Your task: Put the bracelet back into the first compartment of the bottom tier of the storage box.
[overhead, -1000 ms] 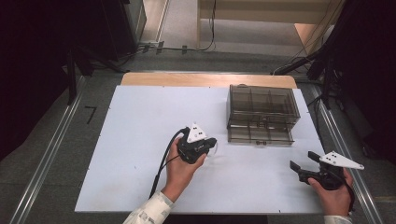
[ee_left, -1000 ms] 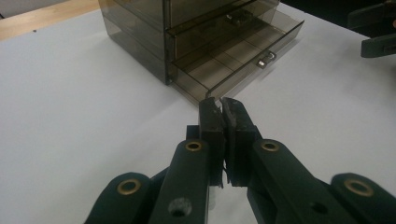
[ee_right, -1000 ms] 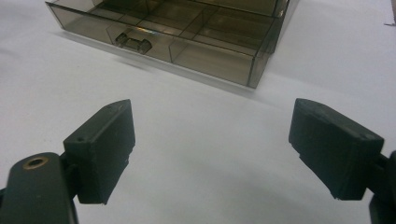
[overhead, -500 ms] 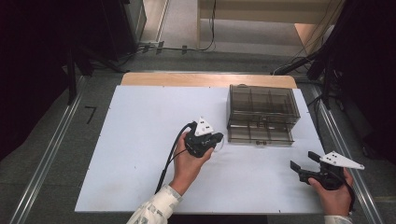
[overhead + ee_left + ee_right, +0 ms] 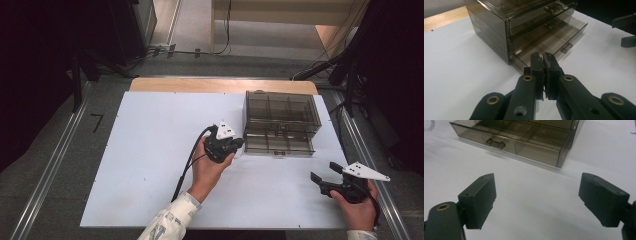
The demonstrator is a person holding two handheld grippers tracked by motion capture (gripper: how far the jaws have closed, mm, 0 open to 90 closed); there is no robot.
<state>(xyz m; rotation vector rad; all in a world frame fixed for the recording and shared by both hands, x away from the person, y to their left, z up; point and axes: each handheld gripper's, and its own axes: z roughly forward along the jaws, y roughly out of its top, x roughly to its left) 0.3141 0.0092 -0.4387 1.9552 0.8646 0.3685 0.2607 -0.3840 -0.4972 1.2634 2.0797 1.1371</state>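
Hands come first, low down and close to me. My right hand (image 5: pixel 357 207) holds the right gripper (image 5: pixel 326 174) near the right edge of the table (image 5: pixel 150 165). Its two black blocky jaws stand wide apart with nothing between them, just over the smooth white top. My left hand (image 5: pixel 210 167) reaches farther in, with a pale patterned sleeve (image 5: pixel 167 225) behind it. It holds the left gripper (image 5: pixel 543 58), and its jaws are pressed tight together with nothing in them that I can see. Their inner pads look rough and worn. The tips sit just beside the front left corner of the drawer box (image 5: pixel 281 122). A black cable (image 5: pixel 187 160) curls back from that gripper over the table.

The box is see-through smoky brown plastic, square and shiny. It has drawers stacked up, each with a small handle and thin walls inside. The bottom drawer (image 5: pixel 524 138) sticks out the most.

Past the white top there is a strip of pale wood (image 5: pixel 220 85). Beyond it lies grey floor (image 5: pixel 190 20) with cords, and dark stands at both sides.
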